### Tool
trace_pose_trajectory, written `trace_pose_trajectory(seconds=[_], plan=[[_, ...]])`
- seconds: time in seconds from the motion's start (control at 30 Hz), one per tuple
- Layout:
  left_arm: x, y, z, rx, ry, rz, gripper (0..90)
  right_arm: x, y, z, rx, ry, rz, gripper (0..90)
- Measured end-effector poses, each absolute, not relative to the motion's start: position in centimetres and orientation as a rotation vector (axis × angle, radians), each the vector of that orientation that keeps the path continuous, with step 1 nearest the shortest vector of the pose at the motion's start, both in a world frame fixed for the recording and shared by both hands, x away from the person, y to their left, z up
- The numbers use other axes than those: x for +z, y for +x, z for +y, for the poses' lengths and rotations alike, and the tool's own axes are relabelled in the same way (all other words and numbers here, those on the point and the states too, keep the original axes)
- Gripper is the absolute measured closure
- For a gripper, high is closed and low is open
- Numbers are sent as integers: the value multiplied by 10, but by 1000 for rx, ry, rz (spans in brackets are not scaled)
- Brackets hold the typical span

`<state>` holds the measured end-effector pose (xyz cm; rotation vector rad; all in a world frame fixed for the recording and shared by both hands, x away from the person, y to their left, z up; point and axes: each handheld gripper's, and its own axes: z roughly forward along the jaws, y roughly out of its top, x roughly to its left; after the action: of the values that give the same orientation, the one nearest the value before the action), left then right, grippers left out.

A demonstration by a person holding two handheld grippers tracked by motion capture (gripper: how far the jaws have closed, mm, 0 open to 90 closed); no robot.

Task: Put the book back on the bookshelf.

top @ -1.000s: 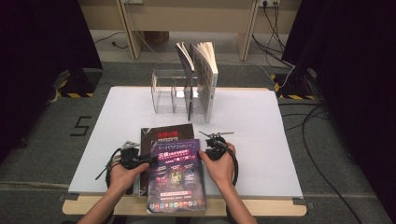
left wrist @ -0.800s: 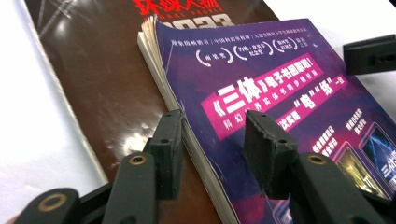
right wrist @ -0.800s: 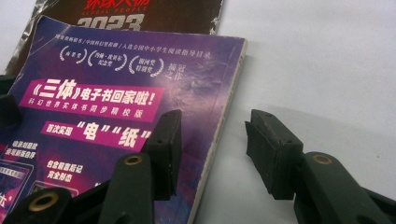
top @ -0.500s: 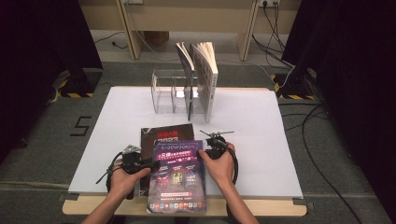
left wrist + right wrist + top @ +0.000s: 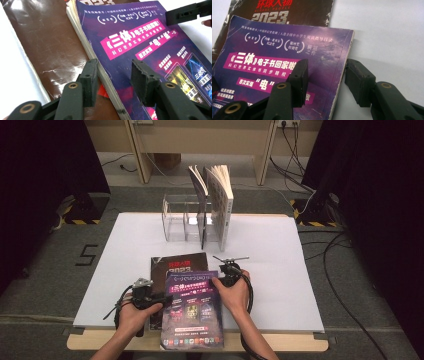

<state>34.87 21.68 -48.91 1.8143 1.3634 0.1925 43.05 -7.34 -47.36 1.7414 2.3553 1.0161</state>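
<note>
Left gripper [image 5: 113, 76], right gripper [image 5: 325, 75]: both spread astride purple magazine [image 5: 192, 307] edges; one dark magazine [image 5: 165, 267] beneath.

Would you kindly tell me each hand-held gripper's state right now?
Left hand-held gripper: open, straddling the purple book's edge.
Right hand-held gripper: open, straddling its other edge.

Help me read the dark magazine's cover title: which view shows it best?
The right gripper view: the dark magazine shows red title characters and "2023" above the purple book. The high view shows its top small; the left gripper view mostly shows its glossy brown cover.
</note>
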Motion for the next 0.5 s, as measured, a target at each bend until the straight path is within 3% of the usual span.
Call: trace_pose_trajectory(seconds=[0.5], plan=[[-489,349,217,200,1831,1356,569,-472,447,-69,992,1778,2357,527]])
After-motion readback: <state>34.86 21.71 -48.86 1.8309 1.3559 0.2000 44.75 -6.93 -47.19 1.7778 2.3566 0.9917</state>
